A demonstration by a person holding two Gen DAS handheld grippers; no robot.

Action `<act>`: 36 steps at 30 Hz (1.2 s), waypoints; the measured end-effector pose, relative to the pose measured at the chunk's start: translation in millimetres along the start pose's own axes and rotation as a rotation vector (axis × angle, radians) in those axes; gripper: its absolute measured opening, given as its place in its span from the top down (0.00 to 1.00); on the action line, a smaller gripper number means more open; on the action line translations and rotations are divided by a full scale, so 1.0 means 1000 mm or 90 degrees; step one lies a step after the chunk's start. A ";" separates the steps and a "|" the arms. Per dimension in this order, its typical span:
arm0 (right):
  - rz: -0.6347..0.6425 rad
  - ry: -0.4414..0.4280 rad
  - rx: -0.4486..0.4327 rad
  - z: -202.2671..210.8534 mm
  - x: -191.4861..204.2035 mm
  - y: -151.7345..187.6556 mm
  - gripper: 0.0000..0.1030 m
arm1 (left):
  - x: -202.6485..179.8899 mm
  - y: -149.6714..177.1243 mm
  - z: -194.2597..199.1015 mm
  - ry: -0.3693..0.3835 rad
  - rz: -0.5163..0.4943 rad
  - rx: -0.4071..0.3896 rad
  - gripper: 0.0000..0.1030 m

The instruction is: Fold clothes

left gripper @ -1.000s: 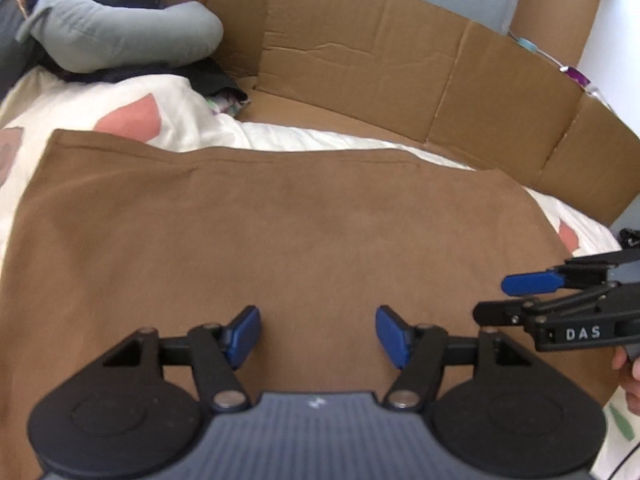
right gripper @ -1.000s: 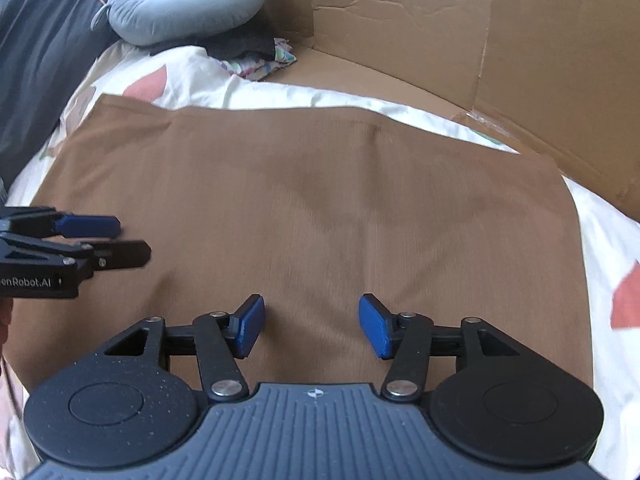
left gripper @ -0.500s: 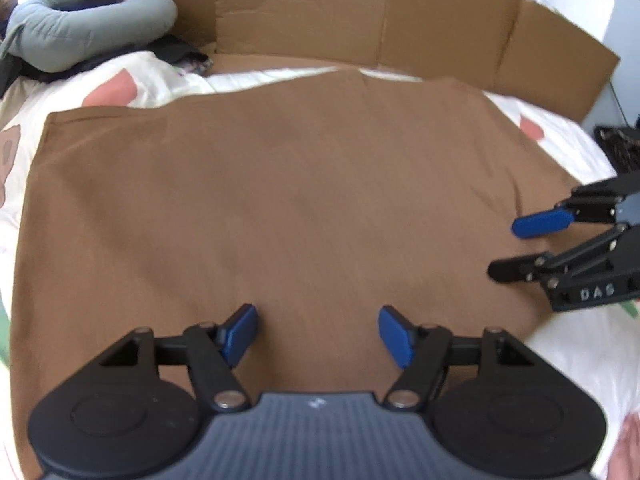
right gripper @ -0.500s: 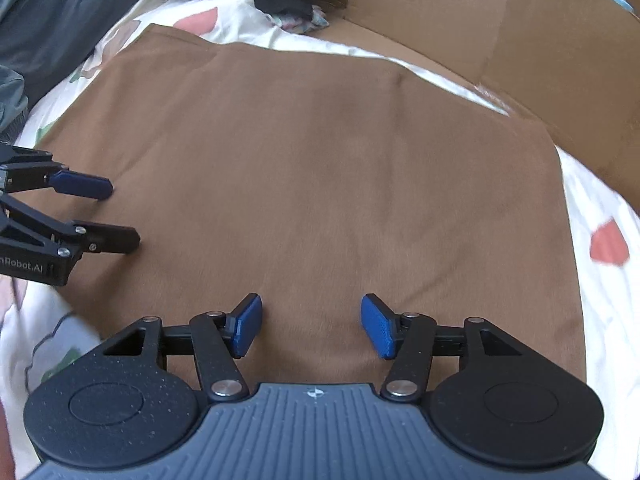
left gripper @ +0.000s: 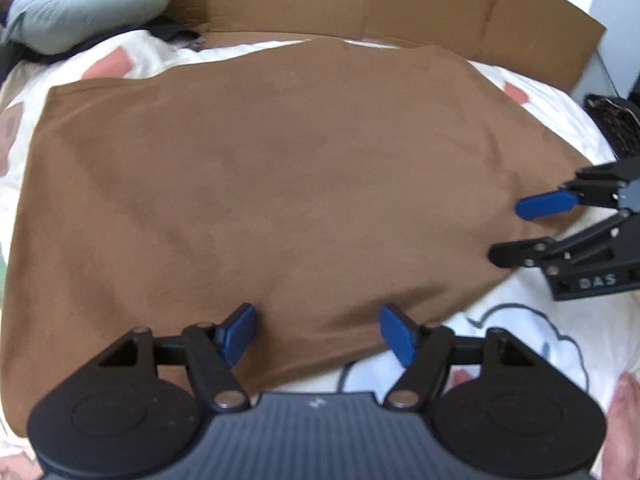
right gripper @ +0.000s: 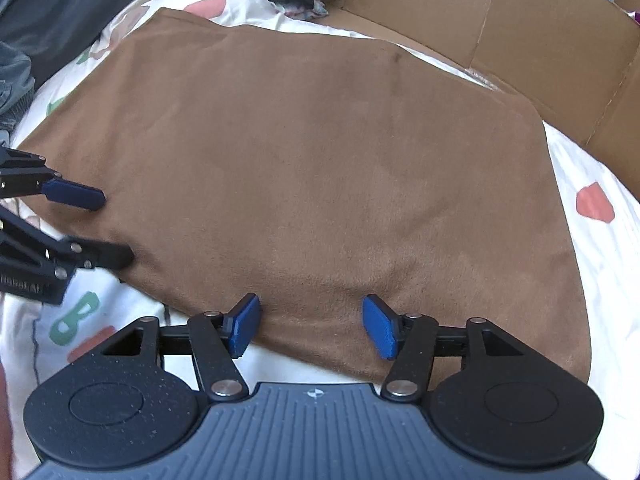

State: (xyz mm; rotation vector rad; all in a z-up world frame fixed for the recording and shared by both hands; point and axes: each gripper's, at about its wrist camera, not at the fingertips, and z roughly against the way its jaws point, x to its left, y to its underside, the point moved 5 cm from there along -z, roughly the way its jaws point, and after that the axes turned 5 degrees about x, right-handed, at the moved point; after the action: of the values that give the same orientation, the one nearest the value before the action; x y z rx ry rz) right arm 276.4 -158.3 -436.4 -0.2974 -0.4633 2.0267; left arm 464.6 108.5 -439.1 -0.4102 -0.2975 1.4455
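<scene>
A large brown cloth (left gripper: pixel 280 168) lies spread flat on a white patterned bedsheet (left gripper: pixel 532 344); it also fills the right wrist view (right gripper: pixel 320 160). My left gripper (left gripper: pixel 318 334) is open and empty, its blue pads over the cloth's near edge. My right gripper (right gripper: pixel 310 326) is open and empty, also over the near edge. The right gripper shows in the left wrist view (left gripper: pixel 516 230) at the cloth's right edge. The left gripper shows in the right wrist view (right gripper: pixel 110 228) at the cloth's left edge.
A cardboard wall (left gripper: pixel 400 4) runs along the far side of the bed, also in the right wrist view (right gripper: pixel 500 20). A grey neck pillow (left gripper: pixel 80 8) and dark clothes (right gripper: pixel 60 12) lie at the far left. A dark basket (left gripper: pixel 612 120) stands at the right.
Both grippers have pulled back toward the near edge of the cloth. The white sheet now shows under and between them. Both stayed open.
</scene>
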 end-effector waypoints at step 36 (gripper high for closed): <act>-0.212 0.043 -0.038 0.054 -0.142 0.057 0.51 | 0.171 0.060 0.065 -0.160 0.265 0.028 0.50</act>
State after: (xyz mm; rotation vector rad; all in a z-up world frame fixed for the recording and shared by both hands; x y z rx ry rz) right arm 277.8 -318.6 -410.8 -0.3034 -0.4969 1.6767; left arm 401.0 289.1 -416.1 -0.2631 -0.3969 1.9135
